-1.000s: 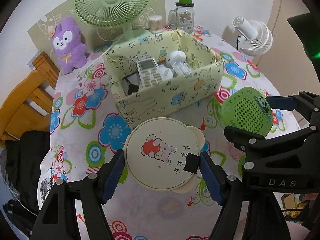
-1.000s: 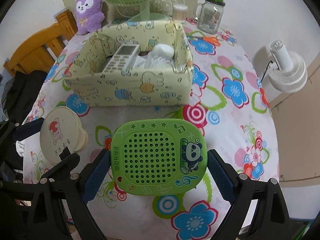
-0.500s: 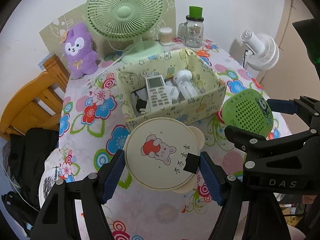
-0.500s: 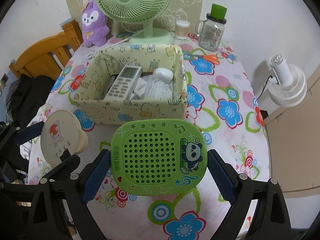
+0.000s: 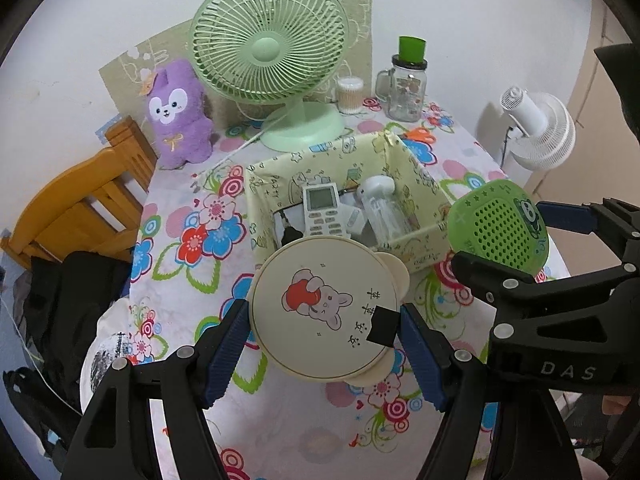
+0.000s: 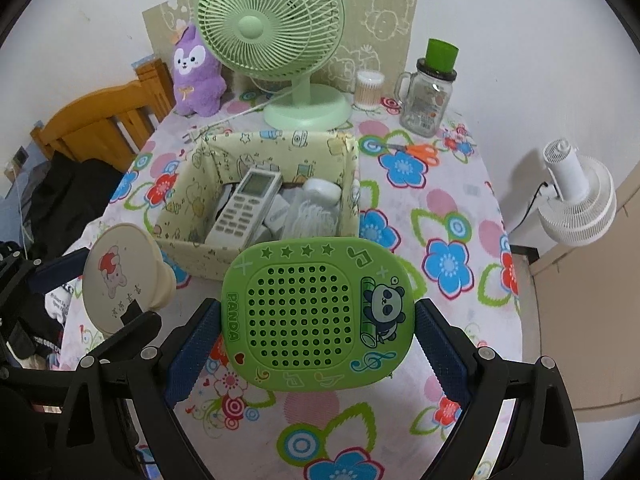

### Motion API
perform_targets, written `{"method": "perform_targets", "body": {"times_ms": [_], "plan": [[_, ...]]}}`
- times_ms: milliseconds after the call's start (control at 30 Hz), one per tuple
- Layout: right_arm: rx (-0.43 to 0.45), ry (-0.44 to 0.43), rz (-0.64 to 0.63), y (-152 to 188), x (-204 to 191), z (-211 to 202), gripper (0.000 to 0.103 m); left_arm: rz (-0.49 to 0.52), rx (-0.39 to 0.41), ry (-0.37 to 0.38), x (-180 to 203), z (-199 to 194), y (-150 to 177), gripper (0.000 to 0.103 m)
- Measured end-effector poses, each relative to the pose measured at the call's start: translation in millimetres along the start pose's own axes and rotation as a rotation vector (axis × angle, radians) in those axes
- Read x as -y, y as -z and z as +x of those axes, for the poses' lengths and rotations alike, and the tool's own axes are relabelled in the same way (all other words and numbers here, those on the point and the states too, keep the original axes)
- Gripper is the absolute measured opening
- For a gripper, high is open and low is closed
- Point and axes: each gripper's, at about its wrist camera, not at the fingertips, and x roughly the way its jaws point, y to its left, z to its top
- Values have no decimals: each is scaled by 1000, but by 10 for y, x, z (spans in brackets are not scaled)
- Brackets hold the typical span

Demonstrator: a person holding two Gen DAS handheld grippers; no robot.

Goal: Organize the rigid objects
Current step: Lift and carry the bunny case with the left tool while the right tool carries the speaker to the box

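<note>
My left gripper (image 5: 324, 320) clamps the cream bunny-print container (image 5: 320, 308) and my right gripper (image 6: 316, 320) clamps the green panda speaker (image 6: 316, 312), both held above the tablecloth just short of the yellow storage box (image 6: 256, 256), ready to drop in.

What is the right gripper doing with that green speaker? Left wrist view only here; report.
Observer: The right gripper holds the green speaker, jaws pressed on both its side edges.
Operator: Read me any lettering on it.
Observer: PANDA runs along its left edge.
Operator: Describe the cream bunny disc from the side.
Observer: A narrower cream body sits behind its flat printed face.
</note>
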Motion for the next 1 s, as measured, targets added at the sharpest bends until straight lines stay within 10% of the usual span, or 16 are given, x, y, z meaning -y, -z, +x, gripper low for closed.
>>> {"method": "perform_targets", "body": {"times_ms": [1000], "plan": [[-37, 27, 51, -780, 135, 575, 95, 6, -57, 81, -241, 721, -648, 76]]}}
